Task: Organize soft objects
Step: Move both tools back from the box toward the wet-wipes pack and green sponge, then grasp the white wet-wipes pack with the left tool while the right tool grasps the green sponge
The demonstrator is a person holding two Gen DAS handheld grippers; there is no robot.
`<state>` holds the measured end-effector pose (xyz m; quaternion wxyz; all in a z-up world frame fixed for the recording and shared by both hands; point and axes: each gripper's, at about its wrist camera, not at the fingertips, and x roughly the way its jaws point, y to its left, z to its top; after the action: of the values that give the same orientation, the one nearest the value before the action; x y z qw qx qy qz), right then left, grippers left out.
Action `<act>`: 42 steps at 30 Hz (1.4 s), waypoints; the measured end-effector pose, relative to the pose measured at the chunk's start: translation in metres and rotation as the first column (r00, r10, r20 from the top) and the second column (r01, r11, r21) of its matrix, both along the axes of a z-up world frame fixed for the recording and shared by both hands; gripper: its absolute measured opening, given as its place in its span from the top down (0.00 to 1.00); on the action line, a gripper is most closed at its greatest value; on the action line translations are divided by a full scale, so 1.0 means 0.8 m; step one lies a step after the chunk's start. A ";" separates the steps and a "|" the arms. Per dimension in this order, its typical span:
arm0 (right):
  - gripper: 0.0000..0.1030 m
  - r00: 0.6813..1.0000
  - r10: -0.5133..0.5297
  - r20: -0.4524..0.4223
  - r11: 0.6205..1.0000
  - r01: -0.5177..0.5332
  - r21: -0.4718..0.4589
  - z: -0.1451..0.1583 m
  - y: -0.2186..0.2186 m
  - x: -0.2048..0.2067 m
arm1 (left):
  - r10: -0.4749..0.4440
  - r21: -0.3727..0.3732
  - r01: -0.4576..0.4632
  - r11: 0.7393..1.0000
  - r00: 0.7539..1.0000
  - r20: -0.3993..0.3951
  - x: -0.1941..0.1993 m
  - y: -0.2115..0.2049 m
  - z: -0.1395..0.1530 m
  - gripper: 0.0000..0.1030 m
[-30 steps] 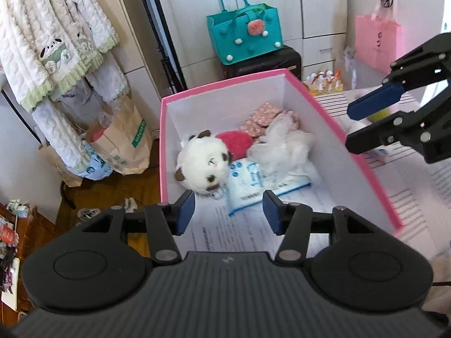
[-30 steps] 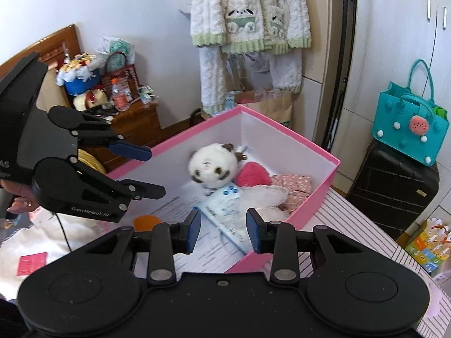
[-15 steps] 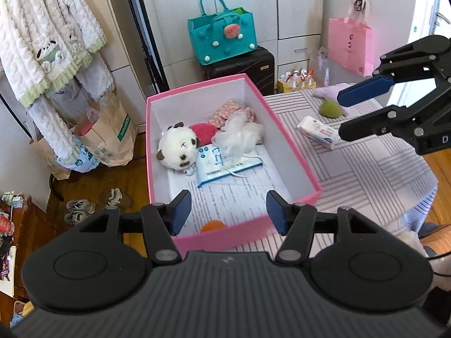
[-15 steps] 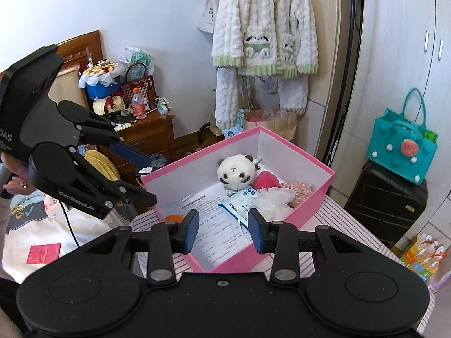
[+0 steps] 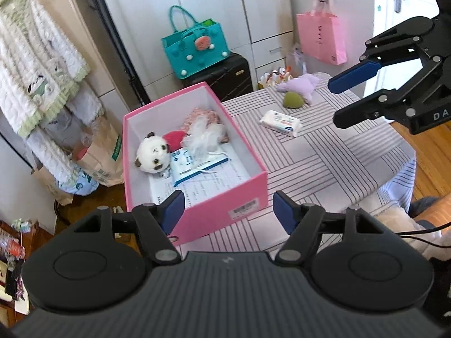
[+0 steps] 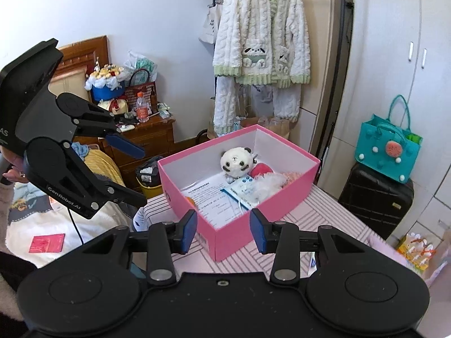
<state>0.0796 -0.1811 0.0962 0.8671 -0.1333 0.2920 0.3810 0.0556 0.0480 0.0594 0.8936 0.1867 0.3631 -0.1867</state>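
Observation:
A pink box (image 5: 222,211) stands on the striped table (image 5: 338,163). Inside lie a panda plush (image 5: 152,156), a red soft piece (image 5: 174,138), a white fluffy puff (image 5: 204,138) and a blue tissue pack (image 5: 194,164). A small orange thing (image 6: 191,201) sits in its near corner. On the table beyond rest a white tissue pack (image 5: 280,119), a green ball (image 5: 293,100) and a purple plush (image 5: 301,84). My left gripper (image 5: 228,209) hovers before the box, its jaws opening and empty. My right gripper (image 6: 223,231), also opening and empty, hangs above the table's right side (image 5: 342,102).
A teal bag (image 5: 194,45) sits on a black suitcase (image 5: 225,76) behind the table, and a pink bag (image 5: 321,38) hangs at the cabinet. A white cardigan (image 6: 262,42) hangs left of the box over paper bags (image 5: 98,152). The table's edge drops at the right.
Both grippers have drawn back and upward from the box, so it looks smaller and the table's loose items have come into view. Both pairs of jaws stand wider apart.

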 end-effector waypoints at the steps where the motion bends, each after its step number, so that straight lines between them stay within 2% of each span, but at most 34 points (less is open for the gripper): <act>1: 0.54 1.000 -0.004 0.001 1.000 0.004 0.012 -0.003 -0.008 -0.007 | -0.006 0.006 0.006 1.000 1.000 0.006 -0.004 -0.003 -0.001 0.32; 9: 0.51 0.996 -0.084 -0.021 0.995 0.085 0.048 -0.035 -0.070 -0.044 | -0.087 0.018 0.088 0.996 0.996 -0.017 -0.022 -0.041 -0.018 0.29; 12: 0.47 0.993 -0.113 -0.041 0.992 0.115 0.050 -0.051 -0.090 -0.050 | -0.136 0.003 0.136 0.991 0.990 -0.021 -0.025 -0.056 -0.027 0.28; 19: 0.43 0.985 -0.150 -0.080 0.986 0.154 0.056 -0.078 -0.126 -0.058 | -0.160 -0.055 0.158 0.986 0.986 -0.046 -0.016 -0.082 -0.040 0.28; 27: 0.39 0.975 -0.170 -0.144 0.981 0.181 0.066 -0.111 -0.153 -0.036 | -0.175 -0.099 0.167 0.981 0.981 -0.083 0.001 -0.106 -0.063 0.28; 35: 0.37 0.970 -0.213 -0.121 0.972 0.223 0.077 -0.123 -0.173 0.004 | -0.177 -0.160 0.162 0.974 0.981 -0.082 0.030 -0.131 -0.076 0.27; 42: 0.35 0.969 -0.246 -0.037 0.965 0.248 0.081 -0.129 -0.188 0.033 | -0.129 -0.229 0.126 0.965 0.992 -0.001 0.063 -0.156 -0.088 0.27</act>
<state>0.1063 -0.3316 -0.0073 0.9087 -0.0539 0.3016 0.2837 0.1057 -0.0765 -0.0108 0.8923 0.1043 0.3337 -0.2857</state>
